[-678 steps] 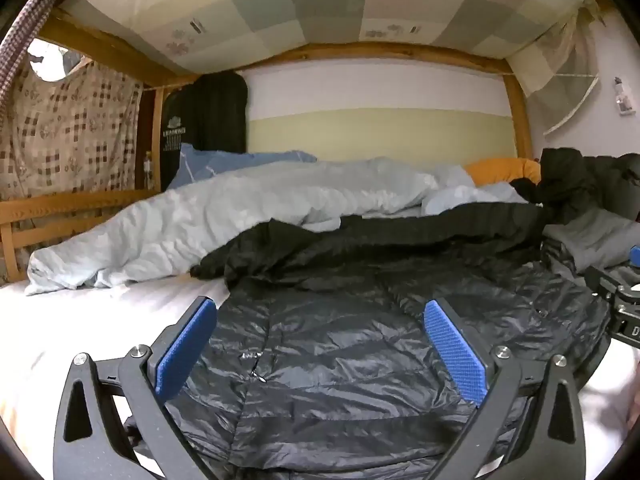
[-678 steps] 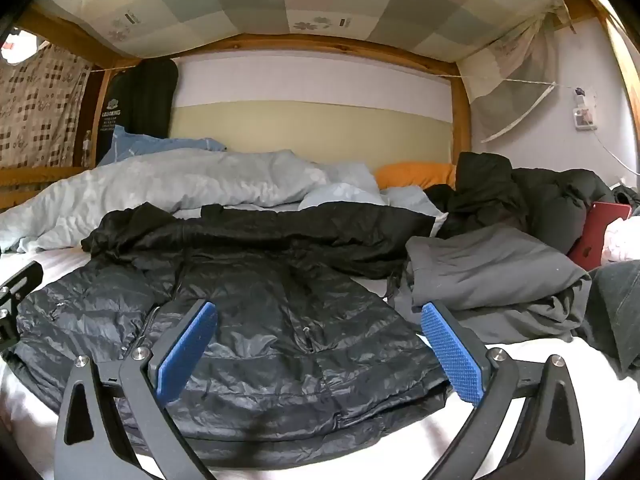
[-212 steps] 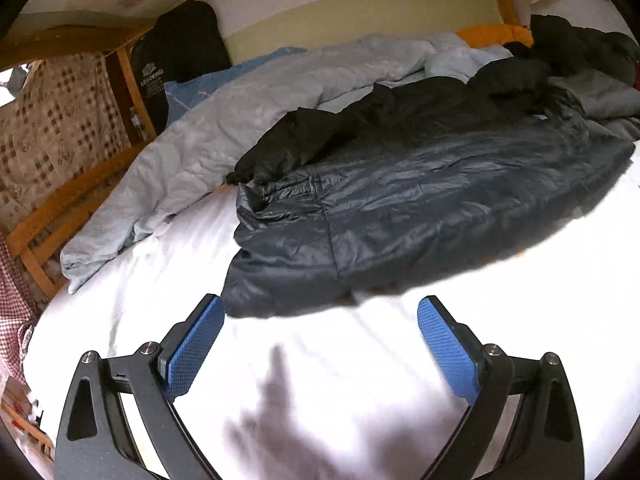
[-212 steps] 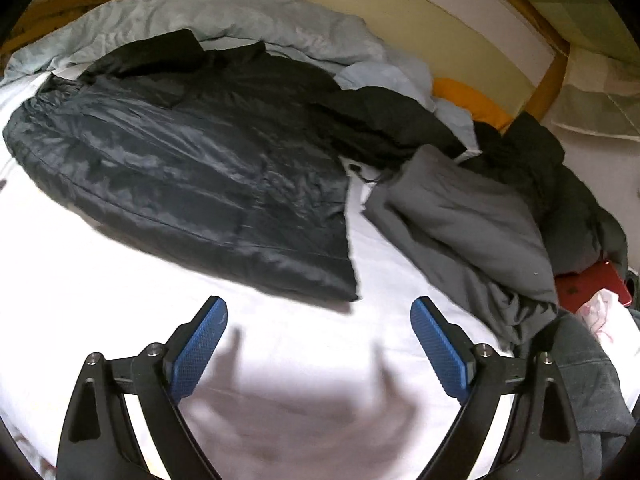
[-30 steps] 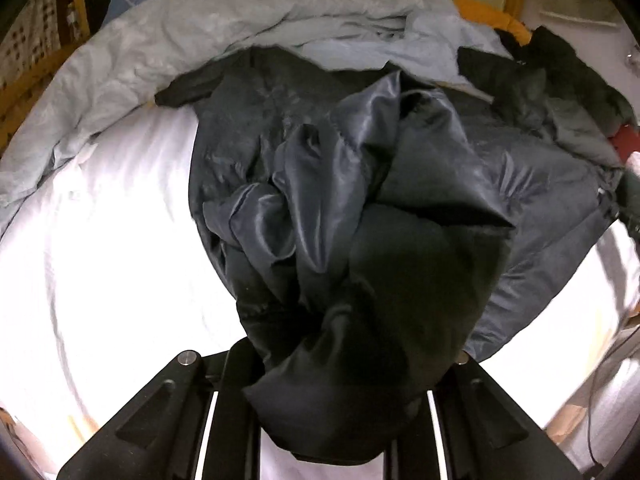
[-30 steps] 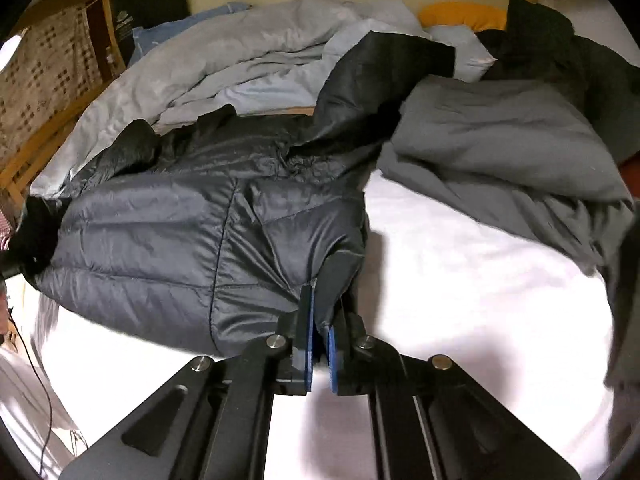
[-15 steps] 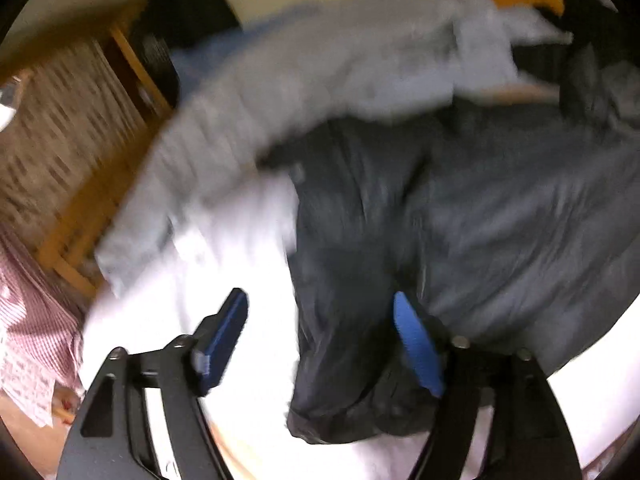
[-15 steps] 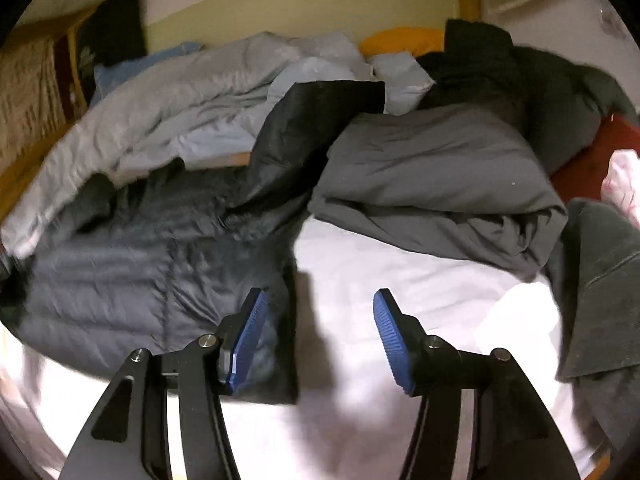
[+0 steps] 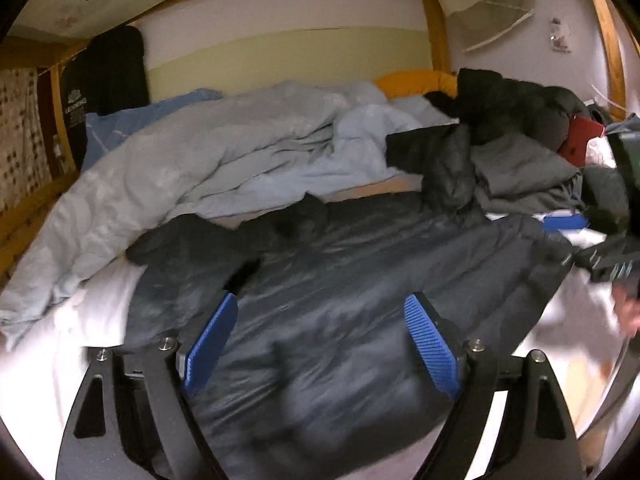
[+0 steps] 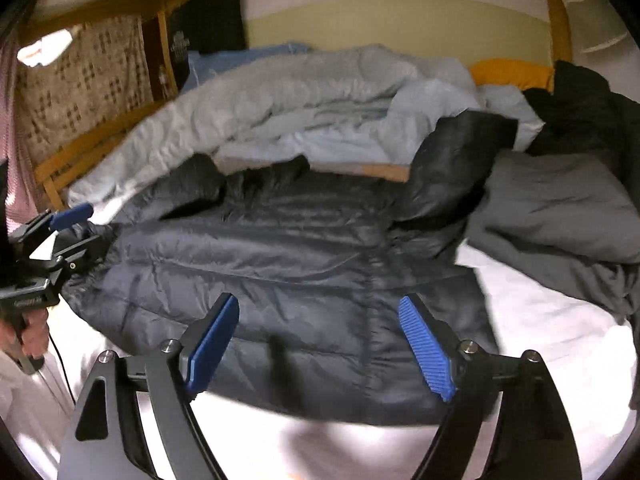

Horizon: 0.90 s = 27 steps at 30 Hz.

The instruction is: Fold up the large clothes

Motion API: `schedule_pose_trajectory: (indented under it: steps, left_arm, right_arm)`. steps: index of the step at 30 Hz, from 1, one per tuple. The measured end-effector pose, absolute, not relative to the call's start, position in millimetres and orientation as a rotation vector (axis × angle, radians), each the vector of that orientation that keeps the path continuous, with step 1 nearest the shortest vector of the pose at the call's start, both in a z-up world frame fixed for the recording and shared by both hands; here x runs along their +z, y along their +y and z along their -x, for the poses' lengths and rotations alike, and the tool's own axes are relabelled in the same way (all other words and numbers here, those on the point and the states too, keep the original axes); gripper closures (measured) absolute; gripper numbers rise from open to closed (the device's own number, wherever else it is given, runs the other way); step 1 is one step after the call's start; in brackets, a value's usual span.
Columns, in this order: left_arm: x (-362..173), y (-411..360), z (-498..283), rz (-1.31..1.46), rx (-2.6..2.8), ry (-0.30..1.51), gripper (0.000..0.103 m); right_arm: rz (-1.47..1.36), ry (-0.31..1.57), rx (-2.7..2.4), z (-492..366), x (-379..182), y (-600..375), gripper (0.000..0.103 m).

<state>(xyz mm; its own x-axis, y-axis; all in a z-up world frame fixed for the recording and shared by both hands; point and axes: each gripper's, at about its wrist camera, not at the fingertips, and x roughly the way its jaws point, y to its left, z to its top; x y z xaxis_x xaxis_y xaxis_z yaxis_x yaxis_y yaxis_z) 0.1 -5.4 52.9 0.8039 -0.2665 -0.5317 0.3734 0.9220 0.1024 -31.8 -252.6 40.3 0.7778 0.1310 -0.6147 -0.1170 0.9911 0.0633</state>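
Jacket [image 9: 352, 280], dark quilted puffer, lies spread across the white sheet [image 9: 92, 320] of the bed, folded roughly into a wide band w/ its near hem toward both cameras. One black sleeve [image 10: 452, 168] sticks up at the far right of the jacket, resting against the pale blue duvet [image 9: 208, 148] bunched along the back. Dark collar/hood area sits at the far edge, just in front of the duvet.

Left claw [image 9: 320, 344] hovers over the near part of the jacket, blue pads [image 9: 210, 344] spread wide, nothing between them; jaws have just been opening & the fabric lies below, not gripped. Right claw [image 10: 320, 344] is the same: pads [image 10: 426, 348] well apart, just opened, above the jacket's near right hem, holding nothing. Both views somewhat motion-blurred.

In the right wrist view the left claw shows at the far left edge w/ a hand [image 10: 30, 332] on its handle, beside the jacket's left end. In the left wrist view the right claw [image 9: 588, 240] is at the right edge, near the jacket's right end.

Grey garment [image 10: 560, 208] is heaped to the right of the jacket, touching the raised sleeve. Black clothes pile [image 9: 508, 108] behind it, w/ a red item [image 9: 580, 140] next to that. Orange pillow [image 9: 416, 80] sits against the back wall. Wooden bed frame [image 9: 436, 32] surrounds it all.
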Motion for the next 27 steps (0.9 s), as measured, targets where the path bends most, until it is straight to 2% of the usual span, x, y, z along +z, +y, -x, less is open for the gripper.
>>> schedule_pose_trajectory:
  steps: [2, 5, 11, 12, 15, 19, 27]
  left_arm:
    - [48.1, -32.4, -12.7, -0.263, -0.392, 0.612, 0.018]
    - [36.9, -51.6, -39.2, -0.315, -0.349, 0.602, 0.018]
    - [-0.1, -42.6, -71.3, -0.230, -0.351, 0.655, 0.017]
    - [-6.3, -40.9, -73.8, -0.234, -0.345, 0.656, 0.017]
    - [-25.0, -37.8, -81.1, -0.208, -0.338, 0.705, 0.014]
    - [-37.2, -37.4, -85.1, -0.174, -0.299, 0.749, 0.006]
    - [-20.2, -25.1, -73.4, -0.110, -0.328, 0.737, 0.006]
  right_arm:
    - [-0.008, 0.673, 0.144, 19.2, 38.5, -243.8, 0.019]
    - [0.019, 0.672, 0.097, 3.5, 31.9, -243.0, 0.018]
    - [0.014, 0.815, 0.005, -34.1, -12.6, -256.8, 0.016]
    - [0.028, 0.812, -0.003, -35.7, -15.8, -257.2, 0.015]
    - [0.029, 0.814, -0.045, -40.9, -30.0, -262.9, 0.000]
    - [0.011, 0.808, -0.081, -42.9, -40.9, -266.8, 0.000]
    - [0.036, 0.763, -0.145, -30.2, -32.1, -266.8, 0.001]
